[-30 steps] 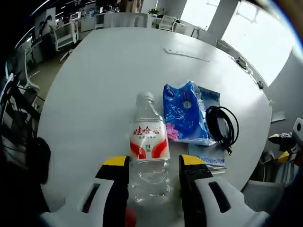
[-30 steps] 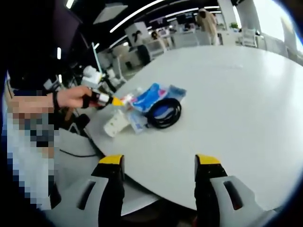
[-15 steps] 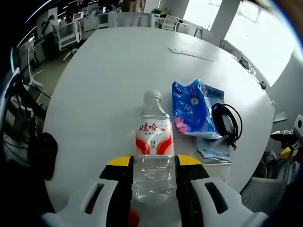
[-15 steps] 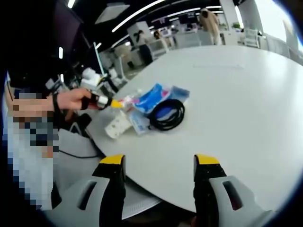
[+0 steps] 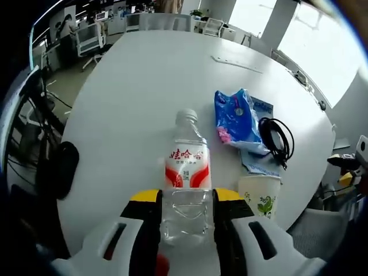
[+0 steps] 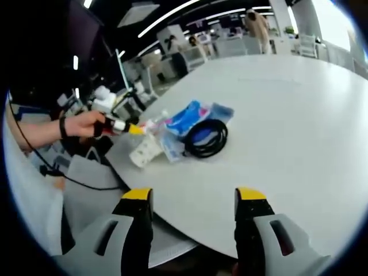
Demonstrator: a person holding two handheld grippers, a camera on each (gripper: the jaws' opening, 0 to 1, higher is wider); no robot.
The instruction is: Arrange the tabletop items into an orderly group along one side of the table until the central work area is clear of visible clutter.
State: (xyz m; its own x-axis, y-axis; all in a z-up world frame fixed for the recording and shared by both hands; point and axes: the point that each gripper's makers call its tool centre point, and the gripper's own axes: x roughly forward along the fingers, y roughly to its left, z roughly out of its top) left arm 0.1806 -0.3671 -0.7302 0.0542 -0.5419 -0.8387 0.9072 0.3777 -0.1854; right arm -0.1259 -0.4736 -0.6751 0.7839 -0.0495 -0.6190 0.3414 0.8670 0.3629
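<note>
Clear bottle [image 5: 187, 178] is clenched in the left tongs [image 5: 185, 198]; blue bag [image 5: 237, 121] lies ahead-right. Right tongs [image 6: 194, 198] hang released above the tabletop [image 6: 287, 126].

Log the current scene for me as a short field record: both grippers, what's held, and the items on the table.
left gripper: shut on the water bottle
right gripper: open, holding nothing, above the table edge
table: white, round
blue bag: lying flat, right of the bottle
black cable: coiled beside the bag
paper cup: white, green print, near the table edge
leaflet: partly under the bag
</note>
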